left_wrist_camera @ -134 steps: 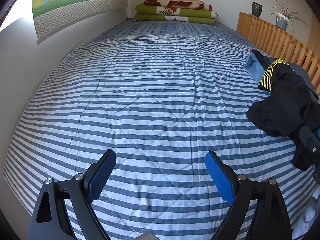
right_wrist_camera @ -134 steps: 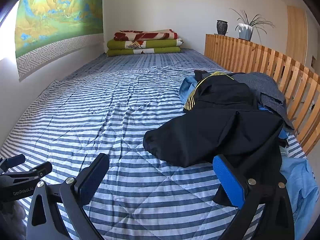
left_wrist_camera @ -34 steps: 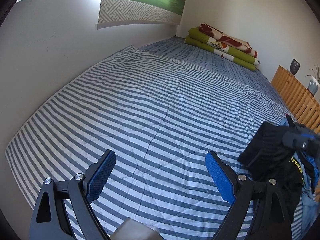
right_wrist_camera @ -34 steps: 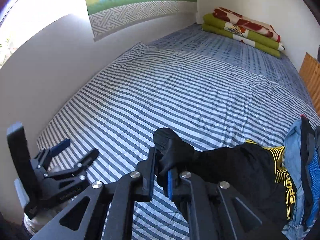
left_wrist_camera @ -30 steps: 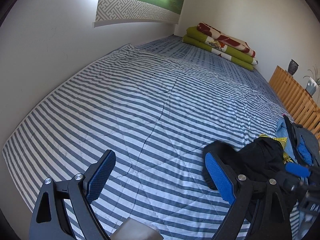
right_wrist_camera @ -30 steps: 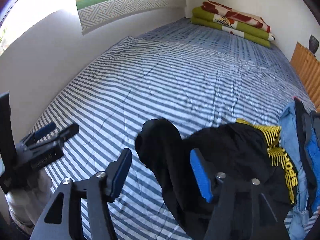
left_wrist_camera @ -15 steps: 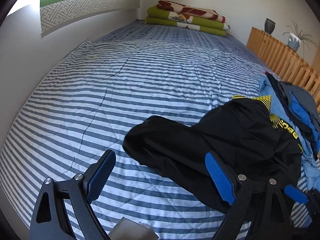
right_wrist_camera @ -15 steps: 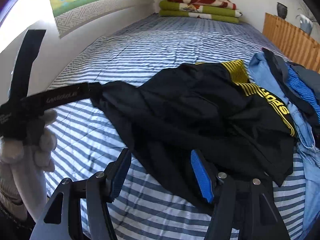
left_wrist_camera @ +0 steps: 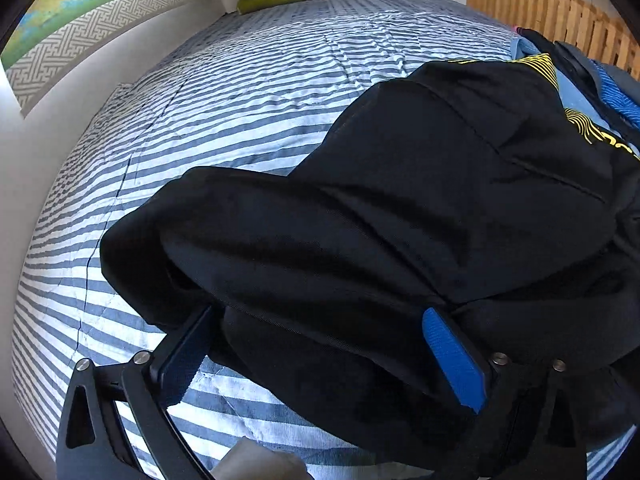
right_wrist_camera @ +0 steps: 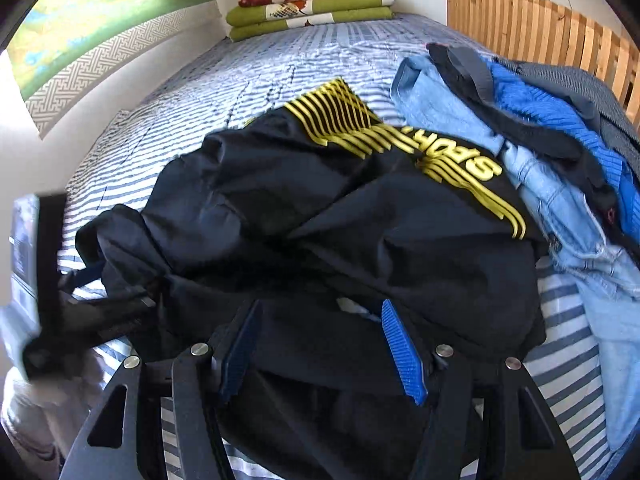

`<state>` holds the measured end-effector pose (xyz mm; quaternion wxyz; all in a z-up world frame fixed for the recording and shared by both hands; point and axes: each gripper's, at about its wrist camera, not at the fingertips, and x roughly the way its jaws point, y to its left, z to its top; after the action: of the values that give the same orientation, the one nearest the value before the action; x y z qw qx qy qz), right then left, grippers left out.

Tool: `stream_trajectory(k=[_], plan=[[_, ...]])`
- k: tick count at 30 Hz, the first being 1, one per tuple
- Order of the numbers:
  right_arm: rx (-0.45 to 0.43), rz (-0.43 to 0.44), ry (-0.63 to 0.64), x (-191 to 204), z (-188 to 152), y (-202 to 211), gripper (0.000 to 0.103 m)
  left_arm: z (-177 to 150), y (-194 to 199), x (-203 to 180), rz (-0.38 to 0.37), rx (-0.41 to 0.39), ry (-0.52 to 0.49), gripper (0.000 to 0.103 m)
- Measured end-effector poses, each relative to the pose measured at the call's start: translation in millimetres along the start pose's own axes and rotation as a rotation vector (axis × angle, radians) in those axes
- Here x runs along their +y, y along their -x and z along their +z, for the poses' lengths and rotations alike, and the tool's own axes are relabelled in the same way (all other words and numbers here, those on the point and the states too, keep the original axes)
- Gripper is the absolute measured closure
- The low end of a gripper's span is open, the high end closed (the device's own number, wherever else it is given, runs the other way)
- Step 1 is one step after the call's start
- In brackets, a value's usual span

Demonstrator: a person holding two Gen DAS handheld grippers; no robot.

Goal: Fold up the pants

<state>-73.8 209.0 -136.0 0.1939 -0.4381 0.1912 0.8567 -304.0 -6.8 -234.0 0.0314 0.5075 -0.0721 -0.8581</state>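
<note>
Black pants [left_wrist_camera: 420, 208] with yellow stripes and lettering [right_wrist_camera: 452, 160] lie crumpled on the striped bedcover [left_wrist_camera: 240, 80]. My left gripper [left_wrist_camera: 316, 340] is open and low over the near end of the pants, with a bunched fold of black cloth between its blue pads [left_wrist_camera: 452, 356]. My right gripper [right_wrist_camera: 320, 352] is also open, its fingers set down around the near edge of the pants, cloth lying between them. The left gripper [right_wrist_camera: 60, 300] appears blurred at the left edge of the right wrist view, beside a pant leg end.
A heap of other clothes lies to the right: light blue jeans [right_wrist_camera: 560, 208], a blue knit [right_wrist_camera: 532, 104], a grey garment [right_wrist_camera: 600, 88]. A wooden slatted rail [right_wrist_camera: 540, 32] runs along the right. Folded green and red blankets [right_wrist_camera: 308, 8] lie at the far end. A wall [left_wrist_camera: 44, 148] borders the left.
Both grippers have dropped closer to the pants, and black cloth now sits between each pair of fingers. Before that, the right gripper let go of the pant leg it had dragged left.
</note>
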Motion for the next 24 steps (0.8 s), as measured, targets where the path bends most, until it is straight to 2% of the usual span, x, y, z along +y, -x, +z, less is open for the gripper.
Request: stream_trajectory(k=[4,9,11,17,24], plan=[[-0.019,-0.005,0.015,-5.7,3.9,2.8,0.045,-2.6,-1.2,3.8,-0.027,-0.007,0.031,0.000],[0.002,-0.008,0.008,-15.2,0.5,-0.9,0.045,-6.6,-3.8,21.8,-0.133,0.030,0.112,0.000],[0.001,-0.008,-0.001,-19.6,1.7,2.4,0.045,-8.1,-1.5,20.2,-0.138,0.014,0.083,0.000],[-0.031,-0.049,-0.102,-65.0,3.9,17.3,0.045,-12.3,9.6,25.5,-0.157,-0.015,0.109,0.000],[-0.013,-0.068,-0.250,-125.7,6.9,20.1,0.044,-12.2,21.1,22.7,-0.144,0.057,0.015,0.000]])
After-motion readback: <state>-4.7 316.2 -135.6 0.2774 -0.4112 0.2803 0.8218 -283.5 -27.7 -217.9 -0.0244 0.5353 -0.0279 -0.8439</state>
